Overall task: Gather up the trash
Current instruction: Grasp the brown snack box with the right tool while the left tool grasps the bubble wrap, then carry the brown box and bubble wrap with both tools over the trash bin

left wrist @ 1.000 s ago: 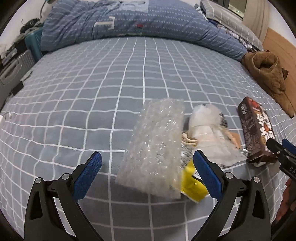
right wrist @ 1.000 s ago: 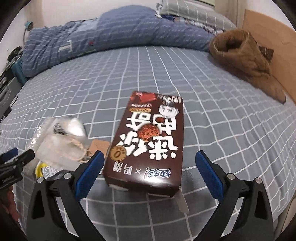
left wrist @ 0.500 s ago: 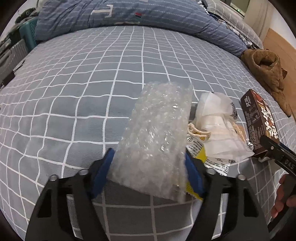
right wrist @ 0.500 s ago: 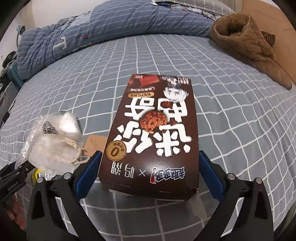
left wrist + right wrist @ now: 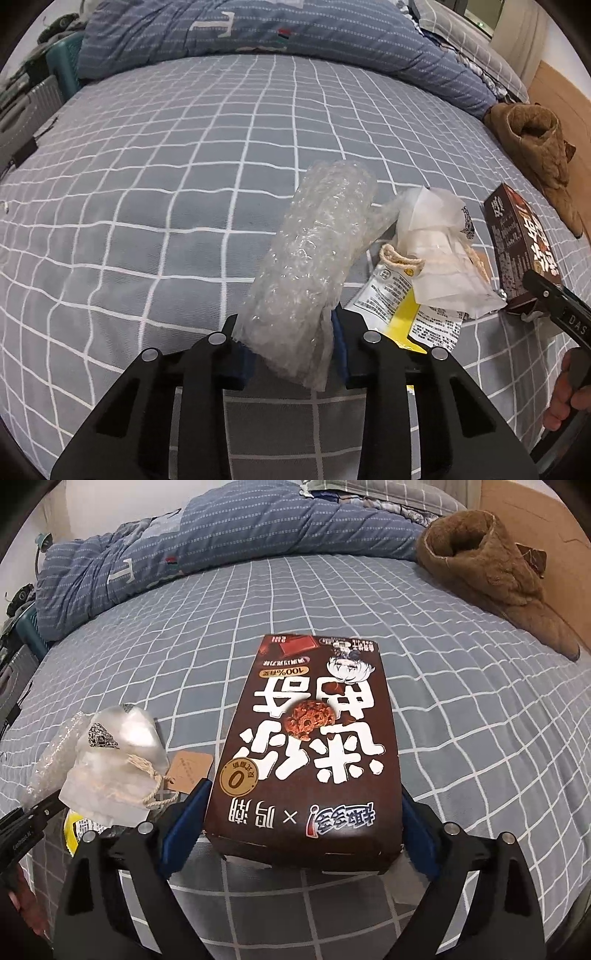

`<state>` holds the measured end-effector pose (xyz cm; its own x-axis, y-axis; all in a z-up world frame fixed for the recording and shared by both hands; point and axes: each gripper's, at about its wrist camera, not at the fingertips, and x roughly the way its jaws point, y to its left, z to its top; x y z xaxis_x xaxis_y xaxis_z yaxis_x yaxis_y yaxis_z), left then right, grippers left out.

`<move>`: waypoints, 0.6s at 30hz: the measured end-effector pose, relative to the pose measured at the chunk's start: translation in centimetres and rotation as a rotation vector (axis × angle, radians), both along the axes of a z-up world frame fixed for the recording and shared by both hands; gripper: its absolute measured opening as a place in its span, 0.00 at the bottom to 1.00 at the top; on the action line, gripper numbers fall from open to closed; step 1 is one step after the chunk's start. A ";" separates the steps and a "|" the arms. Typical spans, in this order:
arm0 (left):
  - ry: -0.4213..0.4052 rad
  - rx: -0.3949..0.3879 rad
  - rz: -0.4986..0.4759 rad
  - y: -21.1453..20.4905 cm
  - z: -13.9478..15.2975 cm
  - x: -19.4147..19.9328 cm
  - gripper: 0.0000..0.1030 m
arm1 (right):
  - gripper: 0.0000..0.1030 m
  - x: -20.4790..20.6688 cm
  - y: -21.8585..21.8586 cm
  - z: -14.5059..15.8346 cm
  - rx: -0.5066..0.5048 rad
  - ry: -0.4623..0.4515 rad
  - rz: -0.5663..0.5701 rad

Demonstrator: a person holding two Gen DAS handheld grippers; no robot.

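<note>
Grey checked bedding (image 5: 177, 192) covers the bed, a blue quilt (image 5: 295, 33) heaped at its far end. Seen from the left wrist, the left gripper (image 5: 291, 350) is closing on a sheet of bubble wrap (image 5: 314, 258), crumpled between its blue pads. Right of it lie a clear plastic bag (image 5: 439, 254) and a yellow wrapper (image 5: 399, 314).

From the right wrist, the right gripper (image 5: 299, 834) stands wide, jaws closing, blue pads flanking the near end of a brown biscuit box (image 5: 310, 746); contact cannot be told. A brown slipper boot (image 5: 491, 568) sits far right.
</note>
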<state>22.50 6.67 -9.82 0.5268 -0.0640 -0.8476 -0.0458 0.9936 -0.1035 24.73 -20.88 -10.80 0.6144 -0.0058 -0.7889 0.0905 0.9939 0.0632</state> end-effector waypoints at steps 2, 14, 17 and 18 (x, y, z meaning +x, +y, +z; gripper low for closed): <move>-0.011 0.003 0.010 0.1 0.4 -0.1 0.30 | 0.85 -0.2 0.0 0.4 -0.004 -0.011 0.000; -0.065 0.015 0.020 -0.2 2.8 -1.8 0.30 | 0.85 -1.9 0.3 3.2 -0.028 -0.063 0.023; -0.079 0.020 0.019 -0.4 3.4 -2.7 0.30 | 0.85 -2.5 0.6 3.6 -0.035 -0.075 0.035; -0.083 0.022 0.018 -0.5 3.6 -2.9 0.30 | 0.85 -2.8 0.7 3.6 -0.040 -0.078 0.040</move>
<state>19.56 6.21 -6.23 0.5964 -0.0360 -0.8019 -0.0557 0.9947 -0.0861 21.91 -20.22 -7.15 0.6747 -0.0106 -0.7380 0.0467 0.9985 0.0284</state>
